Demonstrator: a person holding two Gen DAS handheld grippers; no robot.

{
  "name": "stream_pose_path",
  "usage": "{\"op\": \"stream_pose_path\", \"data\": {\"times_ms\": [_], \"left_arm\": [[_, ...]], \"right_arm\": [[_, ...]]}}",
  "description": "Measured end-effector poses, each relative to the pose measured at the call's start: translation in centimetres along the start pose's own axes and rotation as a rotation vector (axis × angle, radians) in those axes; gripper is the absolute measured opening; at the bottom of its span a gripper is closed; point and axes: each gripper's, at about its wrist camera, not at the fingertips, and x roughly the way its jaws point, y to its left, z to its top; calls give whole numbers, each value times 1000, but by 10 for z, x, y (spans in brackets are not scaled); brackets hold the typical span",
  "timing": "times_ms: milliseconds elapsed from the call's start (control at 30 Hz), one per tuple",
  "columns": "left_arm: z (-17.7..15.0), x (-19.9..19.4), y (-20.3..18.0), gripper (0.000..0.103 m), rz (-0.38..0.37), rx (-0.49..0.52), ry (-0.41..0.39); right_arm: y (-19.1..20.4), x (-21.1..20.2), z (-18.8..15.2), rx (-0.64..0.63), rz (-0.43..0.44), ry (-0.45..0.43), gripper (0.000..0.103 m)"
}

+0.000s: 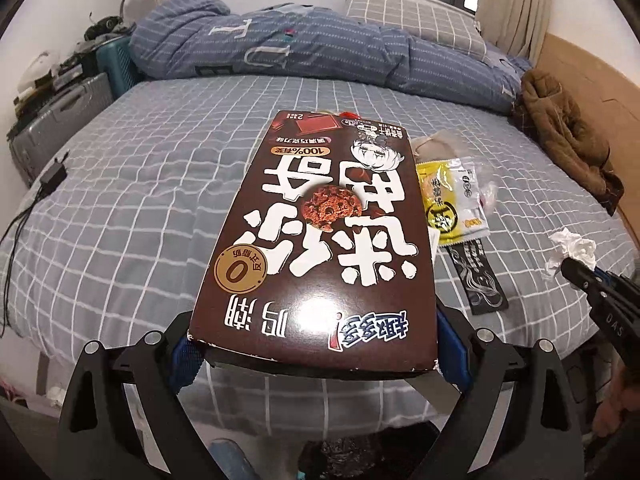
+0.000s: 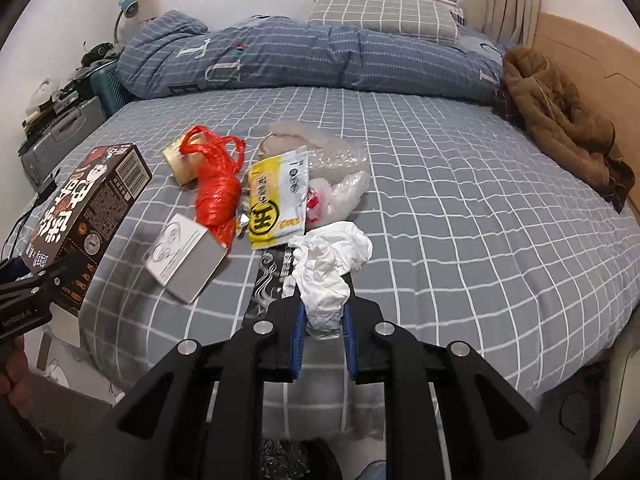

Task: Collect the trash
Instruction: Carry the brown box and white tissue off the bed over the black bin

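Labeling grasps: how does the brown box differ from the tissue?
The brown box is rigid, printed and wide, spanning the left gripper; the tissue is white, crumpled and pinched narrow in the right gripper. Both are held above the bed.

The brown cardboard biscuit box [image 1: 320,240] is lifted above the grey checked bed [image 2: 460,200], tilted. The crumpled white tissue [image 2: 328,268] hangs over the bed's near edge. An orange plastic bag [image 2: 218,188], yellow sachet [image 2: 276,204] and small white box [image 2: 184,256] lie mid-bed.
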Motion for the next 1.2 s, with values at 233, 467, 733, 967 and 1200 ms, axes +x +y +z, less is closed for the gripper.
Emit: {"op": "stream_pose_path", "data": {"times_ms": [233,467,733,967,1200], "left_arm": [[-17,-21,-4,90,3,4,-14],[-57,-35,-2,90,-4,-7,15],[-90,-50,-10,90,-20,15,51],[-116,-59,-16,90,-23,34,91],[-136,-70,-15,90,-18,25,119]], "right_arm": [[8,-31,-11,4,19,-26,15],[19,-49,-40,8,48,-4,15],[30,-63,-70,-2,60,22,15],[38,-75,-92,-9,68,49,15],[44,-84,-115,-11,79,86,15]]}}
